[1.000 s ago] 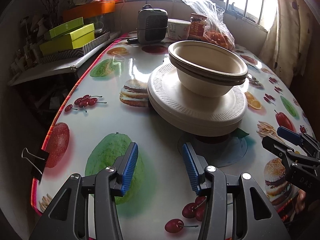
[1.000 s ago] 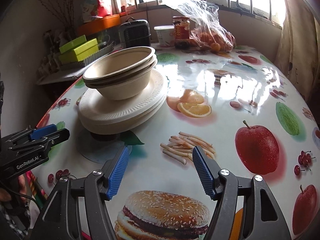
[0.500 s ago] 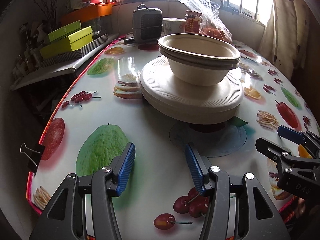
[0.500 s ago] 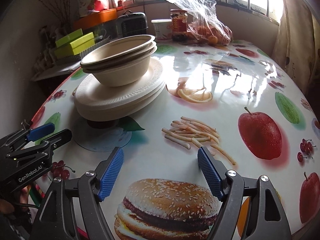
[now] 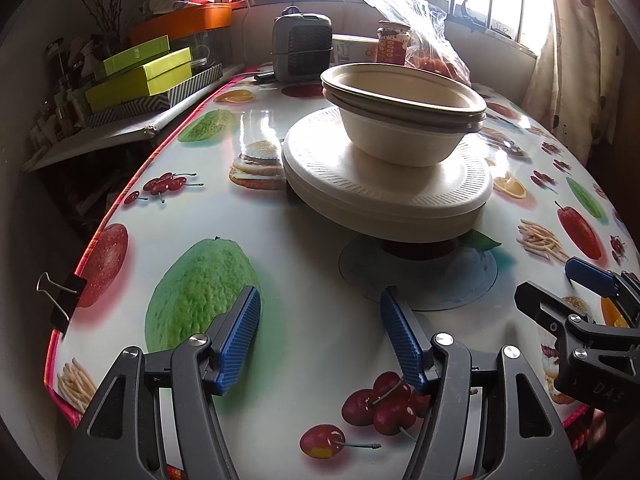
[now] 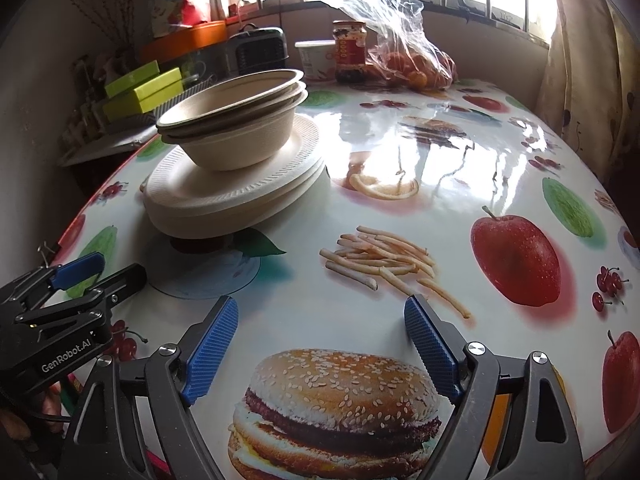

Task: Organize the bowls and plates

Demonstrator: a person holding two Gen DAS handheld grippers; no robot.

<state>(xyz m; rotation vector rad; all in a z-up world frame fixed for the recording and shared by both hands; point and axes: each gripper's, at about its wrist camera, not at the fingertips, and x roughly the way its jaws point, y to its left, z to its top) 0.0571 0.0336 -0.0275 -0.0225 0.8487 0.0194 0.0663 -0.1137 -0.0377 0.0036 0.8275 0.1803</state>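
Nested paper bowls (image 5: 404,120) sit atop stacked paper plates (image 5: 384,196) on fruit-print tablecloth (image 6: 400,152). Left gripper (image 5: 320,336) and right gripper (image 6: 320,344) both spread wide, holding nothing, near table edge.

The table (image 6: 440,184) is bare to the right of the stacked plates (image 6: 236,196), so a gripper can pass there; the bowls (image 6: 240,132) stand on the plates and block the way over them; at the far edge a heater (image 5: 302,46), a jar (image 6: 350,56) and a plastic bag (image 6: 404,48) stand close together, perhaps touching.
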